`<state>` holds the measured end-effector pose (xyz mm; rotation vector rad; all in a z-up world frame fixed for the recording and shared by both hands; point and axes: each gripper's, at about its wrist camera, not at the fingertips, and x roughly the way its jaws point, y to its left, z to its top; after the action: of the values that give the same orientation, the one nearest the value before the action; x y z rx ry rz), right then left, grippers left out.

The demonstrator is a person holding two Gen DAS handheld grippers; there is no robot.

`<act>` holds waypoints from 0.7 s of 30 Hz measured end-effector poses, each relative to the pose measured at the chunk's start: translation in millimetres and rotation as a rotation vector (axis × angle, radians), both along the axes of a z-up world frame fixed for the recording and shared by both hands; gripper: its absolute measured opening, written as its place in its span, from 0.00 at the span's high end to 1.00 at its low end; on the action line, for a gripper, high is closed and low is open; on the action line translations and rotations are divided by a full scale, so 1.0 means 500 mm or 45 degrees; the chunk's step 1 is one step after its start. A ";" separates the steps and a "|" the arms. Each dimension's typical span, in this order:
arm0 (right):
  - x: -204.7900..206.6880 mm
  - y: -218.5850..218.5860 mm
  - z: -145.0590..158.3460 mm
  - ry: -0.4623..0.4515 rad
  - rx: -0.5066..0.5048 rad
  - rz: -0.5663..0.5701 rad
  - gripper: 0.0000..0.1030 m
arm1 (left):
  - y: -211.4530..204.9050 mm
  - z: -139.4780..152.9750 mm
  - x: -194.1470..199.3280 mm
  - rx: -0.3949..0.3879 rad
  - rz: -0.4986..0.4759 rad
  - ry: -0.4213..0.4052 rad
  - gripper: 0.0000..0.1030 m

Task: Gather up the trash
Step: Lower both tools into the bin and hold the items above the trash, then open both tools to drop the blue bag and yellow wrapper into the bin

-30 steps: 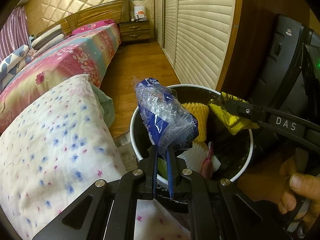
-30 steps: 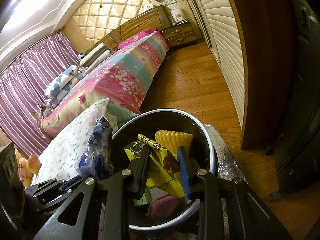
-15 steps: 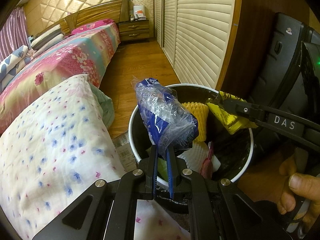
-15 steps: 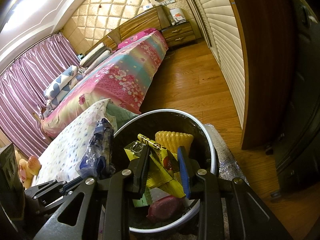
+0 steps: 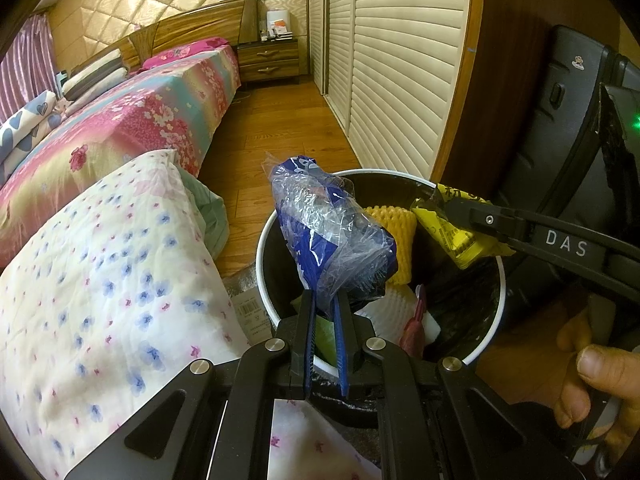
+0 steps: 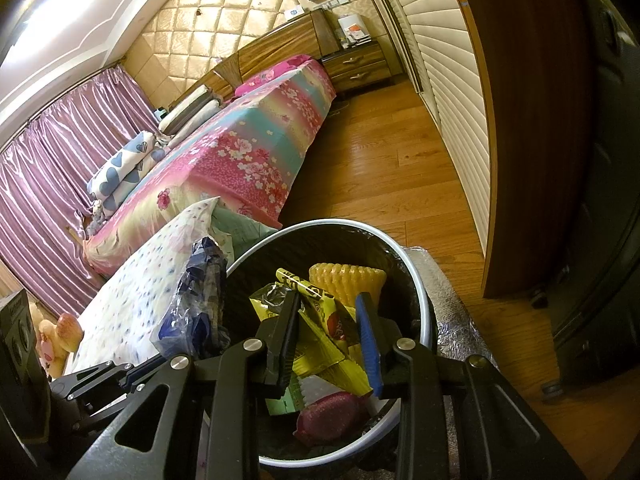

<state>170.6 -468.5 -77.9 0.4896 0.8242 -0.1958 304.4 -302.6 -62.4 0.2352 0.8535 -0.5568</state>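
Warm yellowish indoor light, moderately dim; blown-out white glare on ceiling (image 6: 60,4) at upper left of right wrist view; sheen on curtain (image 6: 48,160) and floor (image 6: 380,152); strong fisheye bending, black vignette corners; bin (image 5: 502,292) interior dark; near gripper bodies slightly soft.

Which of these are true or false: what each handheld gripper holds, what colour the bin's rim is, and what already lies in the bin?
1. The left gripper pinches a crumpled blue and clear plastic bag. True.
2. The right gripper is empty. False: a yellow snack wrapper sits between its fingers.
3. The round black-lined trash bin has a red rim. False: the rim is white.
4. A yellow foam fruit net lies in the bin. True.
5. The bin stands on carpet. False: it stands on the wooden floor.
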 end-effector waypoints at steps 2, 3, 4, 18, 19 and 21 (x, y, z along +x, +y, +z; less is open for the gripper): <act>0.000 -0.001 0.000 0.001 0.003 0.001 0.69 | 0.001 0.002 0.001 -0.001 -0.001 0.003 0.92; 0.000 -0.001 -0.001 0.002 0.006 0.003 0.69 | 0.002 0.003 0.002 -0.001 -0.002 0.003 0.92; 0.000 -0.001 -0.001 0.002 0.007 0.004 0.68 | 0.002 0.003 0.001 0.001 -0.002 0.001 0.90; -0.015 0.014 0.015 -0.024 0.041 -0.021 0.30 | 0.086 0.018 -0.046 -0.057 0.082 -0.029 0.50; -0.018 0.017 0.017 -0.033 0.048 -0.019 0.26 | 0.100 0.019 -0.055 -0.076 0.102 -0.022 0.49; -0.020 0.023 0.021 -0.043 0.054 -0.012 0.22 | 0.124 0.020 -0.069 -0.106 0.129 -0.011 0.49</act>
<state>160.5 -457.2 -67.6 0.5357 0.7942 -0.1783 270.0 -240.7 -52.1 0.1177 0.8275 -0.4953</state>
